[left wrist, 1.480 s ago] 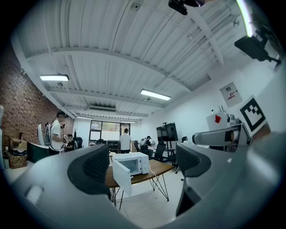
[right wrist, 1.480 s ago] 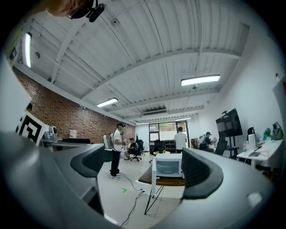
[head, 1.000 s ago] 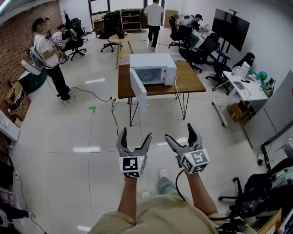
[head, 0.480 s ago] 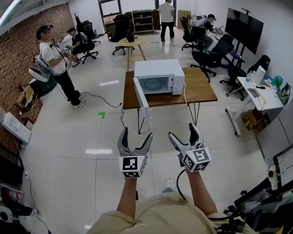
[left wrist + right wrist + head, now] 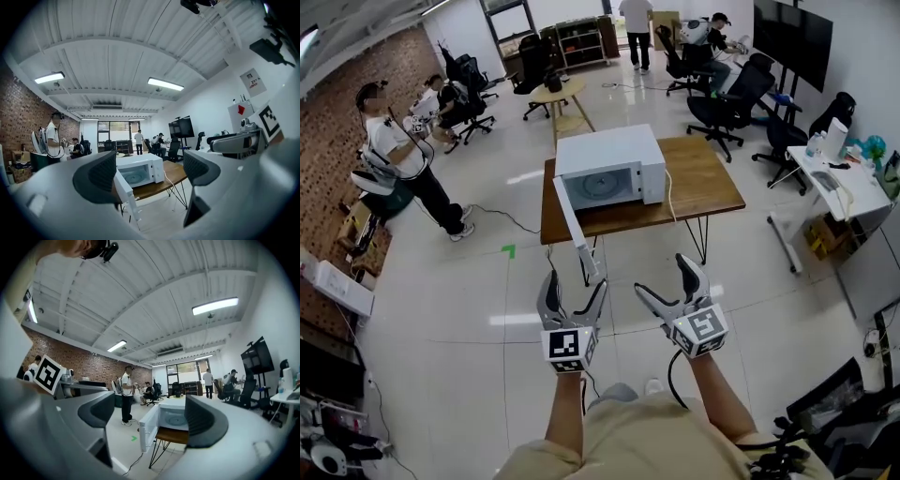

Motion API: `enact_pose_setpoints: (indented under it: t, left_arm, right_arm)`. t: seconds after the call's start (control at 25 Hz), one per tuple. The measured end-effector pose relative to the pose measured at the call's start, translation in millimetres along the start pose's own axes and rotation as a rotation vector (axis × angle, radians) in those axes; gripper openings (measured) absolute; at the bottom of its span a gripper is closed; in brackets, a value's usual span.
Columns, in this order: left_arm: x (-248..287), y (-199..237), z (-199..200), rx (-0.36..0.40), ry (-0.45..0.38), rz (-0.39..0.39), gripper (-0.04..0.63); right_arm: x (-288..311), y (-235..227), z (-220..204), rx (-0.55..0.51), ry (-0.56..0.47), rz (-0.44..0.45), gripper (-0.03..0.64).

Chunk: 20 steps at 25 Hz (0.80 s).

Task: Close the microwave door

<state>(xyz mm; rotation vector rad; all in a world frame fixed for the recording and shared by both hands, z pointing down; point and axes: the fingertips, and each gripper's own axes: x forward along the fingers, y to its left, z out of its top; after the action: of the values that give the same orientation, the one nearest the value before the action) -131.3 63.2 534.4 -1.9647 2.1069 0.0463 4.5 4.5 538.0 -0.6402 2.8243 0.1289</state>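
Note:
A white microwave (image 5: 609, 164) stands on a wooden table (image 5: 703, 187) ahead of me. Its door (image 5: 577, 234) hangs wide open, swung out over the table's front edge toward me. My left gripper (image 5: 575, 284) and right gripper (image 5: 666, 277) are held side by side above the floor, short of the table, both open and empty. In the left gripper view the microwave (image 5: 140, 171) and its door (image 5: 127, 194) show between the jaws of the left gripper (image 5: 150, 171). The right gripper view frames the microwave (image 5: 174, 416) and door (image 5: 147, 425) between the jaws of the right gripper (image 5: 154, 416).
A person (image 5: 389, 150) stands at the left near the brick wall. Office chairs (image 5: 722, 103) and a small round table (image 5: 555, 94) are behind the wooden table. A white desk (image 5: 834, 187) stands at the right. A cable (image 5: 502, 217) runs over the floor.
Both grippers have been carried forward over the floor toward the table. The microwave and its open door now look larger and nearer. The door has not moved.

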Motion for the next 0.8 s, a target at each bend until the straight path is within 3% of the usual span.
enact_pose_setpoints:
  t: [0.28,0.8]
  left_arm:
    - [28,34,-24,-0.017,0.007,0.035,0.433]
    - [171,130,-54,-0.058,-0.065,-0.054,0.42]
  right_arm:
    - [17,-48,-42,0.048,0.032,-0.052,0.457]
    - [190,-102,-57,-0.01,0.016,-0.075,0.454]
